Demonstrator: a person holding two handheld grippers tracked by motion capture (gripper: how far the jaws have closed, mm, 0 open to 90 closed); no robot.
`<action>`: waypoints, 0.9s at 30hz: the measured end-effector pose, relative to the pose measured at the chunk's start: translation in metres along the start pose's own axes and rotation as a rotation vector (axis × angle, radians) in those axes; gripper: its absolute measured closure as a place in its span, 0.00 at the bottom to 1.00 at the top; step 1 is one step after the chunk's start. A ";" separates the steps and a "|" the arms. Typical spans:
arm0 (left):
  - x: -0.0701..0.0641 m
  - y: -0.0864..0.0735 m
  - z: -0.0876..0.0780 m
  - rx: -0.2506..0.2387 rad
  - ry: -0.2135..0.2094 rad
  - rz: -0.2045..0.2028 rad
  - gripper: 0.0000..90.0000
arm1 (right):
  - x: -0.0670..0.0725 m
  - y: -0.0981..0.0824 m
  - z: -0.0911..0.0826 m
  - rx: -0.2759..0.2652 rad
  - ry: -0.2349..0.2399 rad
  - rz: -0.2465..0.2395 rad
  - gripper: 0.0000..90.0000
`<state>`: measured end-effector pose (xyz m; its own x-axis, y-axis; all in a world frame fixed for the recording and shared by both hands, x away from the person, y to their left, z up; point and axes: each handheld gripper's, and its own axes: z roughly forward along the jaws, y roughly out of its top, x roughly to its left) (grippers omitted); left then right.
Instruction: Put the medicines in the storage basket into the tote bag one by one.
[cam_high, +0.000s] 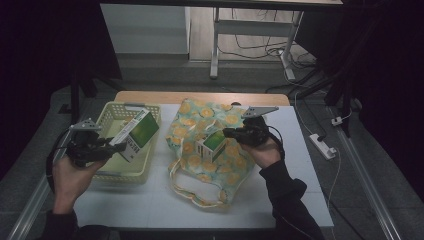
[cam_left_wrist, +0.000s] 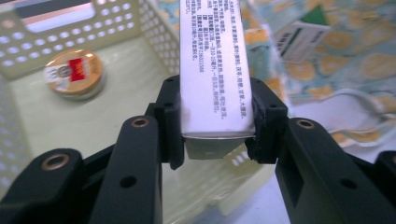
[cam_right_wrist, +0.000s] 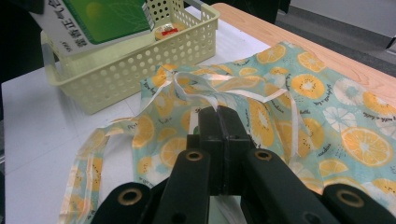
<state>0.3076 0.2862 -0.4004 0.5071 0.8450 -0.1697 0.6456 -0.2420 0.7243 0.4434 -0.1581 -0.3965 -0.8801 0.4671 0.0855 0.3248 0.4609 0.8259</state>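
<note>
Holding the green box (cam_high: 136, 133) in the left gripper (cam_left_wrist: 217, 126) above the basket (cam_high: 111, 172), we should keep the bag (cam_high: 210, 150) mouth lifted, right gripper (cam_right_wrist: 219, 135) jaws pinched on its edge.

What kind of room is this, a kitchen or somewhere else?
Probably a lab or workshop, not a kitchen: a plain white table stands on grey floor, loose cables trail behind it, and a power strip lies beside it.
</note>
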 end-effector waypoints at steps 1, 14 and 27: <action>-0.002 0.000 -0.001 -0.001 -0.008 0.005 0.69 | 0.000 0.000 0.000 0.000 0.000 0.001 1.00; -0.036 0.006 0.012 0.020 -0.129 0.071 0.69 | 0.000 0.000 0.000 -0.004 -0.005 0.003 1.00; -0.070 0.002 0.042 0.085 -0.200 0.136 0.69 | 0.001 0.000 0.000 -0.004 -0.008 0.002 1.00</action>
<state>0.2972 0.2069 -0.4150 0.6900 0.6928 -0.2097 0.6054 -0.3935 0.6919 0.4430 -0.1576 -0.3962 -0.8767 0.4739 0.0826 0.3249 0.4566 0.8282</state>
